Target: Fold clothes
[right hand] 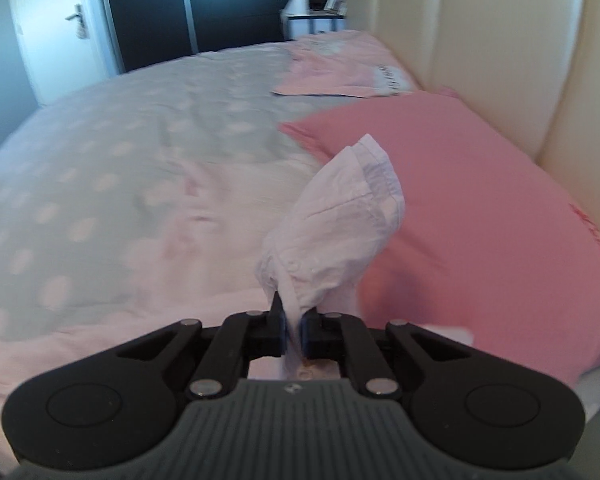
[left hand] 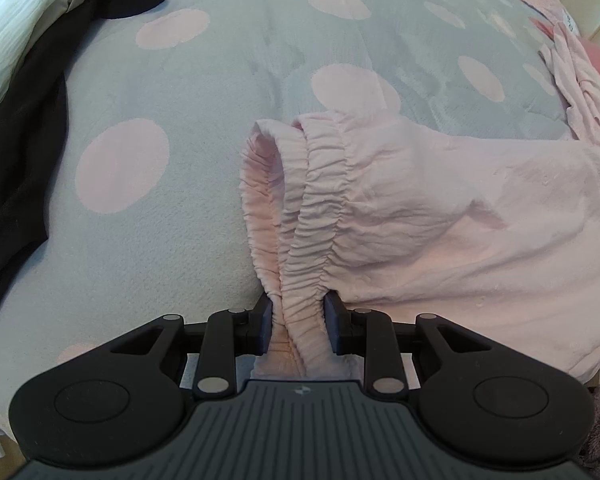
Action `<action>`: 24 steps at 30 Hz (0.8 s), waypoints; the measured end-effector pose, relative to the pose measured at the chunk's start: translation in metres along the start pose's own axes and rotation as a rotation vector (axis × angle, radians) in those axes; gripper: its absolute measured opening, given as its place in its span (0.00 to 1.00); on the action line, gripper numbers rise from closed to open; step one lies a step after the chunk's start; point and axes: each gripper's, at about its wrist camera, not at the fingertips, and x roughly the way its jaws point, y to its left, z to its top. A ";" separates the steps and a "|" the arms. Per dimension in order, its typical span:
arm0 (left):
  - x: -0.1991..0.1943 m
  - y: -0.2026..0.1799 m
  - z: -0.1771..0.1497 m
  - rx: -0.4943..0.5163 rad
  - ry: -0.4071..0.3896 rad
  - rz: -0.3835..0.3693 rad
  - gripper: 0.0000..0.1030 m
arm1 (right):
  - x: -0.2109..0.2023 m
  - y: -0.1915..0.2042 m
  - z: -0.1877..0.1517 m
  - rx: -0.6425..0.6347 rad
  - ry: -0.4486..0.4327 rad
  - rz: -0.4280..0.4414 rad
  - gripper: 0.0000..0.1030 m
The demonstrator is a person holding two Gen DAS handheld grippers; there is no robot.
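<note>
Pale pink trousers [left hand: 440,216] lie across the grey spotted bedspread [left hand: 204,92], their gathered elastic waistband [left hand: 300,208] towards me. My left gripper [left hand: 298,320] is shut on the near end of that waistband, with the ruched fabric pinched between both pads. In the right wrist view, my right gripper [right hand: 294,330] is shut on the hem end of the trousers [right hand: 336,232], which stands up in a loose cone above the fingers. The rest of the pink cloth [right hand: 140,264] trails down to the left over the bed.
A black garment [left hand: 24,152] and white cloth [left hand: 16,28] lie at the left of the bed. A folded pink top [right hand: 340,72] rests near the cream headboard [right hand: 480,40]. A deep pink pillow [right hand: 480,208] lies to the right. A door and a dark wardrobe stand beyond.
</note>
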 end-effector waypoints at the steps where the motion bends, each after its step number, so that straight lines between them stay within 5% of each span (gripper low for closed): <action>1: -0.002 0.001 -0.001 -0.002 -0.006 -0.007 0.24 | -0.007 0.017 0.003 -0.001 -0.001 0.037 0.08; 13: -0.045 0.026 -0.014 -0.072 -0.140 -0.109 0.30 | -0.021 0.222 0.000 -0.070 0.070 0.367 0.08; 24: -0.053 0.038 -0.020 -0.078 -0.183 -0.083 0.31 | 0.052 0.377 -0.091 -0.246 0.209 0.454 0.09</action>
